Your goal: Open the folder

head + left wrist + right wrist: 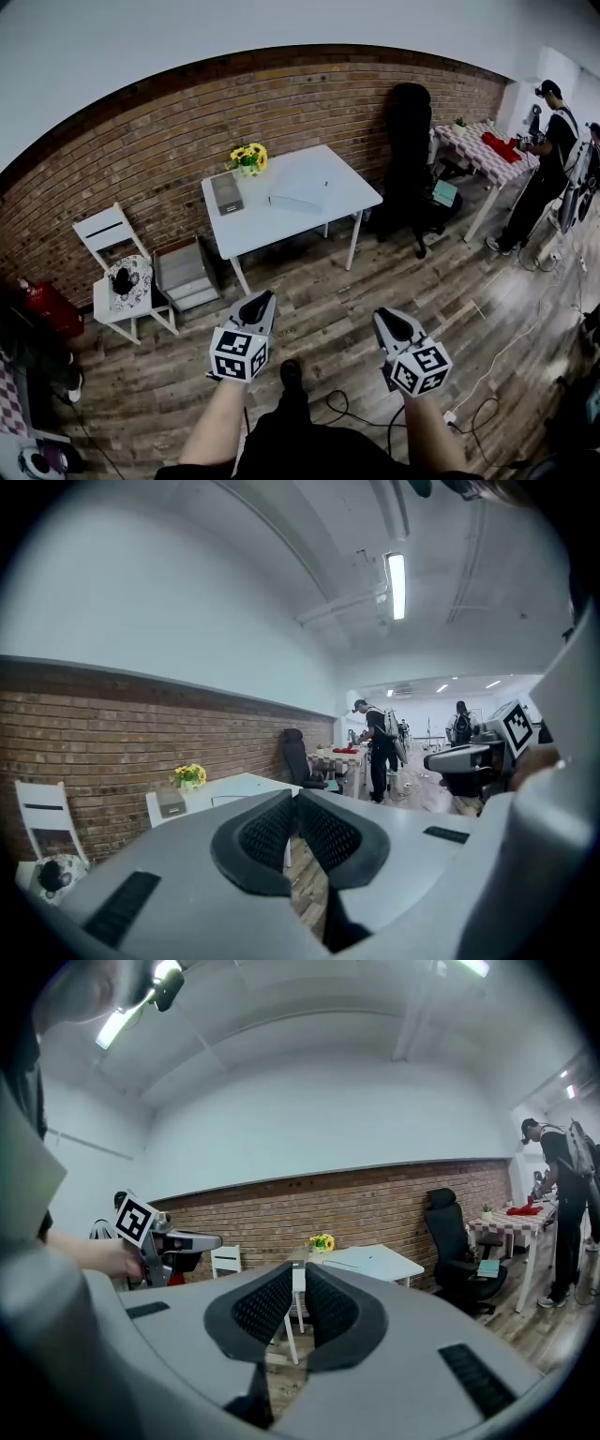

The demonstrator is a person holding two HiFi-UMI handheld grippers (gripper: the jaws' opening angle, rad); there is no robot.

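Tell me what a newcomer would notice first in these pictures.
First comes the white table against the red brick wall, with yellow flowers at its back corner and a pale folder lying flat on it. Nearer the camera, the left tool and right tool, each bearing a marker cube, point toward that table, both shut and empty. At far right a person stands by a checked table.

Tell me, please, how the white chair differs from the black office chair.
The white chair is slatted and straight-legged; the office chair is black, padded and tall-backed. The white chair stands left of the table, the office chair right of it. Both stand by the brick wall.
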